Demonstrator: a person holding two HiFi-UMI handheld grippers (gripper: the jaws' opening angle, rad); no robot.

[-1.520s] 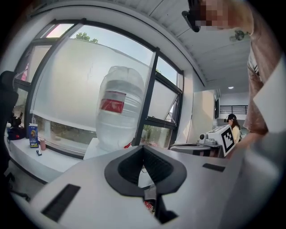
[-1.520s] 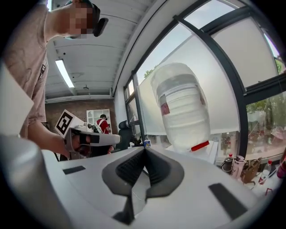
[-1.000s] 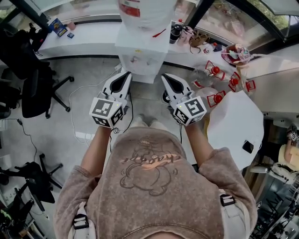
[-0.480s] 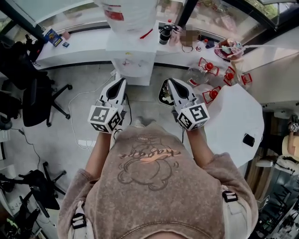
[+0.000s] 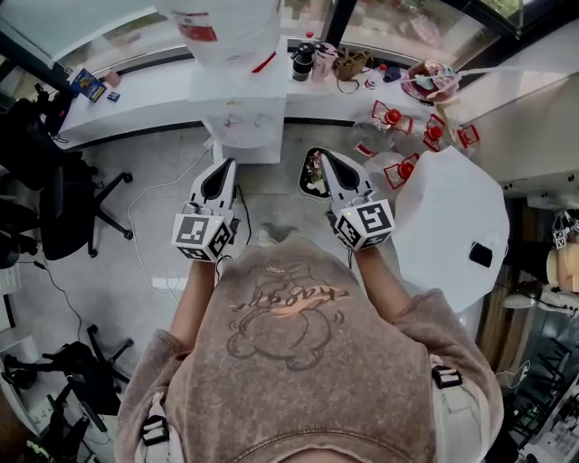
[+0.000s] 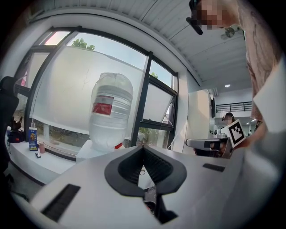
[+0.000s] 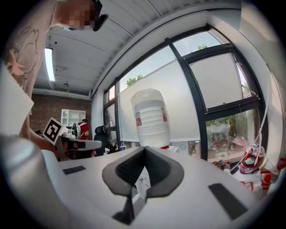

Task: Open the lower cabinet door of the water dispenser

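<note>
A: Jaws, L side first?
B: left gripper (image 6: 143, 146): jaws together, ribbed pads meet at the tips, nothing betw. them.
A: R side?
B: right gripper (image 7: 144, 148): same, jaws closed tip to tip, empty. Thin slit lower down shows only a white surface w/ a small label behind it.
A: Where do they sit rel. to the target?
B: Head view: both are held out in front of the person, side by side and apart from each other, marker cubes nearest the chest. L tip points at the front of the water dispenser (image 5: 242, 113), near it, not touching. R tip lies off to the dispenser's right, over a dark bin (image 5: 312, 176) as seen from above.
A: Dispenser itself?
B: White box at the bench (image 5: 136, 99) under the window. Big bottle (image 5: 222, 27) w/ red label sits on top. Both gripper views show that bottle ahead of the jaws.
A: lower cabinet door?
B: Can't tell open or shut. Head view looks down on the top + upper front only, and the gripper bodies block the lower part in both gripper views.
A: Surroundings?
B: Black office chair (image 5: 54, 194) at left. Red-and-white items (image 5: 391, 116) near the bench's right end.
</note>
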